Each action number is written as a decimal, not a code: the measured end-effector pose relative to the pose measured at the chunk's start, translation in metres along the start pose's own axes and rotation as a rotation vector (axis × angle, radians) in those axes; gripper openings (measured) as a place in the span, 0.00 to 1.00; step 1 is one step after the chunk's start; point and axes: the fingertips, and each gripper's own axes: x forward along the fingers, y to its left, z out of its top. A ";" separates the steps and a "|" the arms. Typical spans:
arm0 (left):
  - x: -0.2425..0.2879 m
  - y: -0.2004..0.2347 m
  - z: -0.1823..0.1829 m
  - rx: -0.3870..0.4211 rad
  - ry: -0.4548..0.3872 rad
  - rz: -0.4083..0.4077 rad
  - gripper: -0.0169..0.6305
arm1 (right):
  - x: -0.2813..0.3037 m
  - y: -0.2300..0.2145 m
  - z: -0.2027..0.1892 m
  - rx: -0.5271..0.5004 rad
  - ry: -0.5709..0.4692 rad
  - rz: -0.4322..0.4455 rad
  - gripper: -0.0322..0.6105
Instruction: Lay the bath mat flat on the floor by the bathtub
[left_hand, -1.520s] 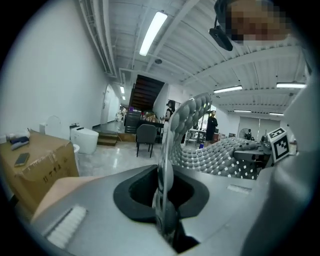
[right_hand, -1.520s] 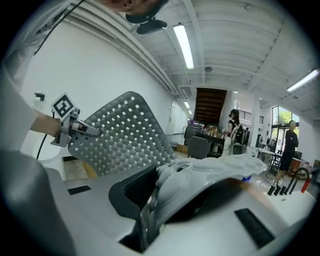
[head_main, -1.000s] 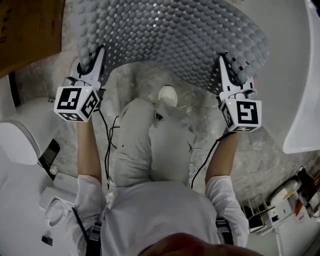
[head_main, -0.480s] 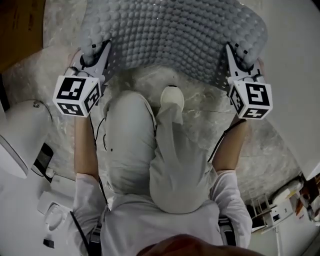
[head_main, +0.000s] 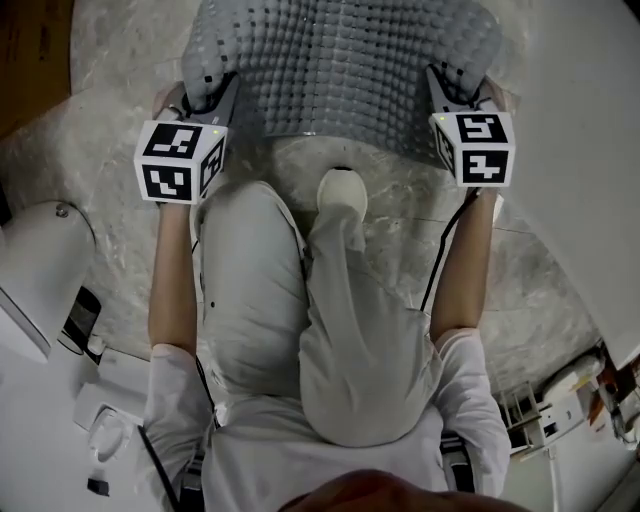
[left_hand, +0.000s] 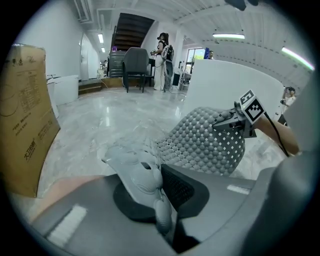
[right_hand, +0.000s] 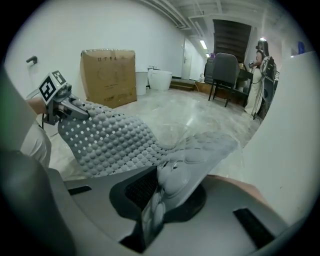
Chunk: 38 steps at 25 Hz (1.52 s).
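Bath mat (head_main: 340, 70) is held up over the floor (head_main: 110, 175) next to the bathtub (head_main: 590, 130) — left gripper (head_main: 215, 92) & right gripper (head_main: 446, 86) each pinch a near corner, so it's not down flat yet.

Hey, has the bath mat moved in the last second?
Yes. In the head view the bath mat has shifted forward, away from the person. Its near edge now lies beyond the toe of the shoe, where before its right corner hung level with it.
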 end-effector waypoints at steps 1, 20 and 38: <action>0.004 0.001 -0.002 0.006 0.012 0.006 0.06 | 0.006 0.000 -0.003 -0.013 0.017 -0.005 0.11; 0.074 0.053 -0.080 0.097 0.184 0.140 0.06 | 0.072 -0.046 -0.091 -0.155 0.271 -0.181 0.10; 0.106 0.135 -0.142 -0.138 0.262 0.108 0.21 | 0.097 -0.108 -0.165 0.381 0.079 0.035 0.25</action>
